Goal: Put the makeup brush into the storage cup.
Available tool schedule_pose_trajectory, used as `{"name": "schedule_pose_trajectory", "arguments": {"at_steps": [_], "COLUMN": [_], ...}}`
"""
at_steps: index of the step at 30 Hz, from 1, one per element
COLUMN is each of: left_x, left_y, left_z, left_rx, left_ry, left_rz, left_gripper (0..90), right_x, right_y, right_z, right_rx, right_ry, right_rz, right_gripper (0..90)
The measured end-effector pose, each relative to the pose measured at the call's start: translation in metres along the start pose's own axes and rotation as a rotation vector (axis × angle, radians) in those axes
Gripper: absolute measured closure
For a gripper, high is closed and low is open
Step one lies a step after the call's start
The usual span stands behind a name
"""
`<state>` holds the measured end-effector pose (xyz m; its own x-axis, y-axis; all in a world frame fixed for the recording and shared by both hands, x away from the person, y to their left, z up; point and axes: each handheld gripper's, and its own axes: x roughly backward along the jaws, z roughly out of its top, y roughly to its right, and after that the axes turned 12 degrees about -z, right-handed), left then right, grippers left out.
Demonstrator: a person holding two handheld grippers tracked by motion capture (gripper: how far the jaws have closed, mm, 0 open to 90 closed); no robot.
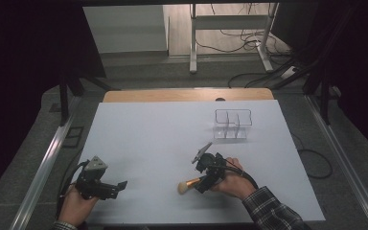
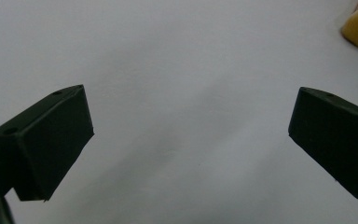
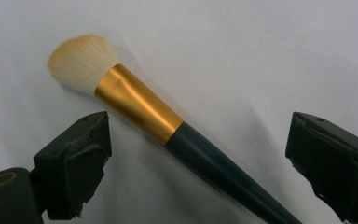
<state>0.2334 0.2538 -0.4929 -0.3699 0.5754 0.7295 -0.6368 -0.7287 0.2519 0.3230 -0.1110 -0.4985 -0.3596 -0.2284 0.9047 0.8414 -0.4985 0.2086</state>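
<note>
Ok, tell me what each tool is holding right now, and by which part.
Nothing is held. The right tool stands open astride the dark handle of the gold-banded, cream-bristled makeup brush; the left tool is open over bare table.

No readable text, labels or numbers.

Brush handle's end (dark part) cut off.
</note>
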Motion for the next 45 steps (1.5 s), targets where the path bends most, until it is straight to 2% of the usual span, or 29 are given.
{"name": "schedule_pose_trajectory", "arguments": {"at_steps": [9, 17, 20, 21, 22, 23, 24, 30, 42, 45], "left_x": [-0.001, -0.001, -0.002, -0.002, -0.002, -0.002, -0.002, -0.001, -0.001, -0.001], "left_y": [0.0, 0.0, 0.001, 0.001, 0.001, 0.001, 0.001, 0.001, 0.001, 0.001], "left_z": [0.0, 0.0, 0.0, 0.0, 0.0, 0.0, 0.0, -0.001, 0.0, 0.0], "left_rx": [0.0, -0.004, -0.005, -0.006, -0.006, -0.008, -0.008, -0.008, -0.007, -0.007], "left_ry": [-0.002, -0.009, -0.013, -0.014, -0.014, -0.016, -0.016, -0.016, -0.013, -0.013], "left_rz": [-0.001, -0.003, -0.003, -0.003, -0.003, -0.003, -0.002, -0.002, -0.002, -0.001], "left_gripper": [0.4, 0.4, 0.4, 0.4, 0.4, 0.4, 0.4, 0.4, 0.4, 0.4], "right_x": [-0.007, -0.01, -0.008, -0.007, -0.007, -0.004, -0.003, -0.003, 0.002, 0.003], "right_y": [-0.006, -0.008, -0.008, -0.009, -0.009, -0.01, -0.011, -0.009, 0.001, 0.002], "right_z": [0.001, 0.001, 0.002, 0.003, 0.003, 0.006, 0.006, 0.008, 0.002, 0.001], "right_rx": [0.048, 0.073, 0.089, 0.092, 0.092, 0.105, 0.116, 0.083, 0.008, 0.007], "right_ry": [-0.003, -0.026, -0.029, -0.037, -0.037, -0.054, -0.067, -0.087, -0.047, -0.04], "right_rz": [0.001, 0.018, 0.022, 0.015, 0.015, 0.022, 0.021, 0.05, 0.077, 0.072], "right_gripper": [11.6, 23.9, 33.9, 41.4, 41.4, 64.3, 73.9, 74.7, 74.7, 74.7]}}
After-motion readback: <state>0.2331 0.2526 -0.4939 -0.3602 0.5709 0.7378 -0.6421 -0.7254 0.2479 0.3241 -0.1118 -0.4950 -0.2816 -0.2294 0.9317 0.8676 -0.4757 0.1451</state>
